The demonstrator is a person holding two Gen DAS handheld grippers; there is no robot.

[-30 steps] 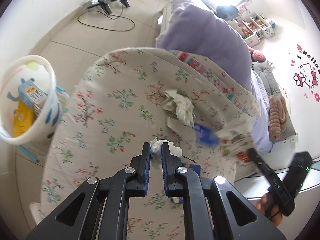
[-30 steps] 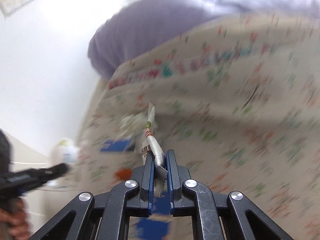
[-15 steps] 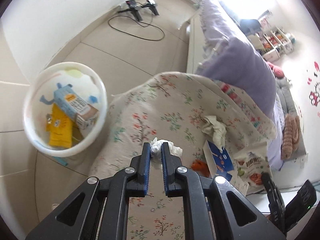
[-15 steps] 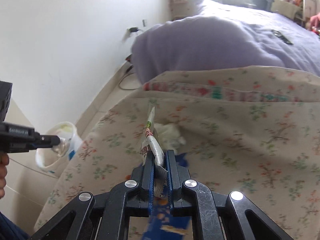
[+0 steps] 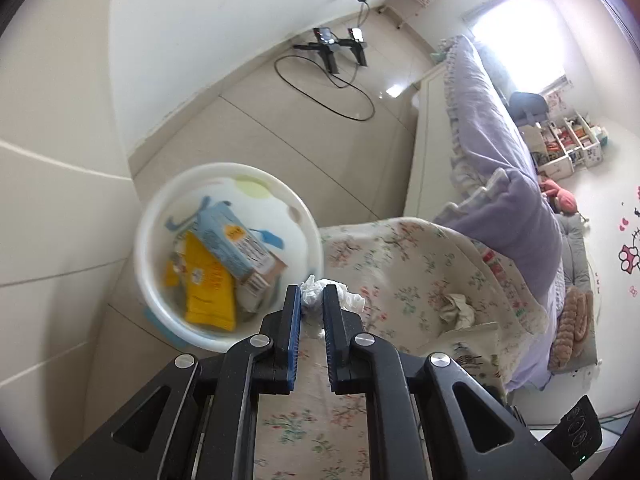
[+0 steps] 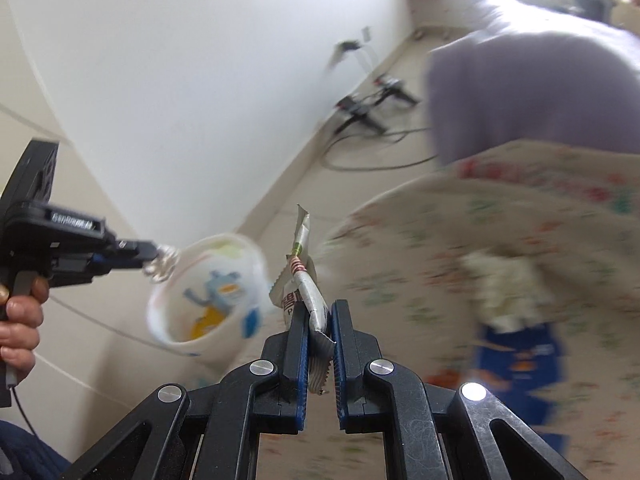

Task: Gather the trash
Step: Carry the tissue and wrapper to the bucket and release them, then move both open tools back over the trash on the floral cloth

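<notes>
Bin (image 5: 168, 208) nearer now; left tongs (image 5: 311, 300) pinching crumpled tissue (image 5: 314, 294), right tongs (image 6: 319, 314) pinching crinkled wrapper (image 6: 308, 292).

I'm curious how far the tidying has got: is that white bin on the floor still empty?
No, the white bin already holds a yellow packet and a light blue carton.

Floral blanket (image 6: 500, 248) motion-blurred; blue packet (image 6: 520, 354) print unreadable; bin (image 5: 228, 256) contents smeared.
</notes>
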